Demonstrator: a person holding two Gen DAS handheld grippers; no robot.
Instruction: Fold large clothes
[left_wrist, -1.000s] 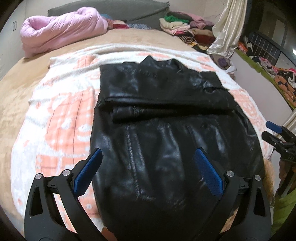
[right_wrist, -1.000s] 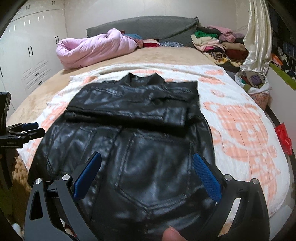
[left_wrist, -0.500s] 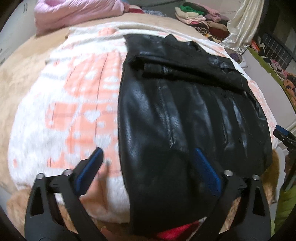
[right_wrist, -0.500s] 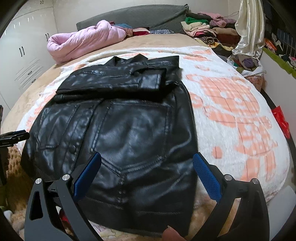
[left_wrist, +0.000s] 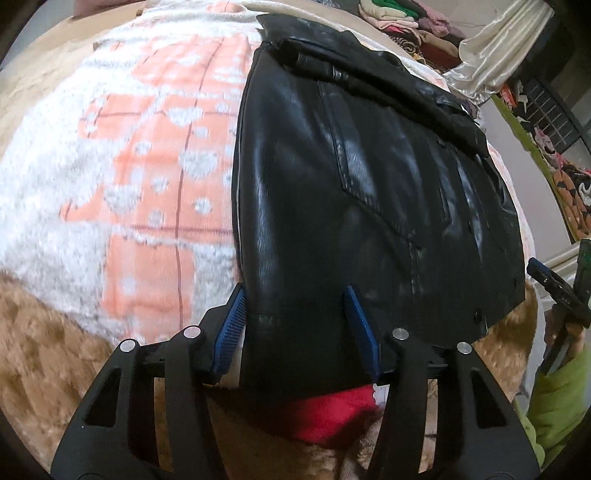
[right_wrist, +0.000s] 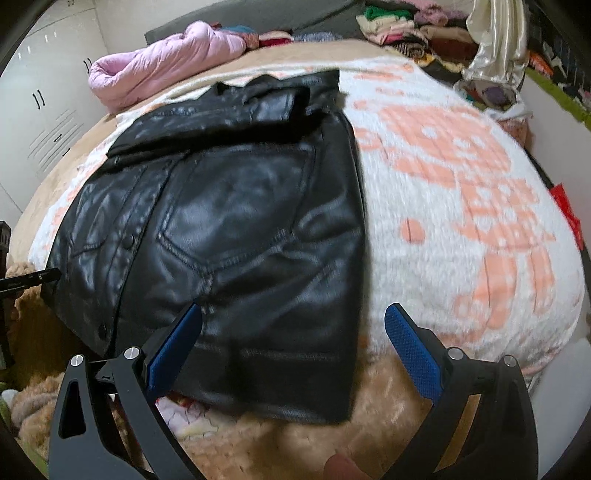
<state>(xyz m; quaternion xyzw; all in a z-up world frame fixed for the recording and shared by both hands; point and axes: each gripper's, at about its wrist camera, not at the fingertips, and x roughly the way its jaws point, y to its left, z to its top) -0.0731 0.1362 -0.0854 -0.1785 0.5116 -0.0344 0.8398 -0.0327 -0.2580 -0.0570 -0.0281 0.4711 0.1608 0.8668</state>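
While its jaws have been closing, the left hand-held gripper straddles the black jacket hem (right gapes).

White-and-peach blanket, pink quilt, folded clothes pile, white wardrobe, cream curtain

A glossy black leather jacket is seen spread out, pale highlights shown across its panels and dark stitching traced around the pocket. Beneath it, a fluffy white blanket is patterned in salmon-orange checks dotted with small white hearts and spots. A tan, plush bed cover is shown at the near edge. A flash of bright red lining is caught under the jacket hem. Royal-blue ribbed pads are carried on the matte black left hand-held gripper and right hand-held gripper. A pale pink puffy quilt is glimpsed at the back, and a lime-green sleeve at the right.
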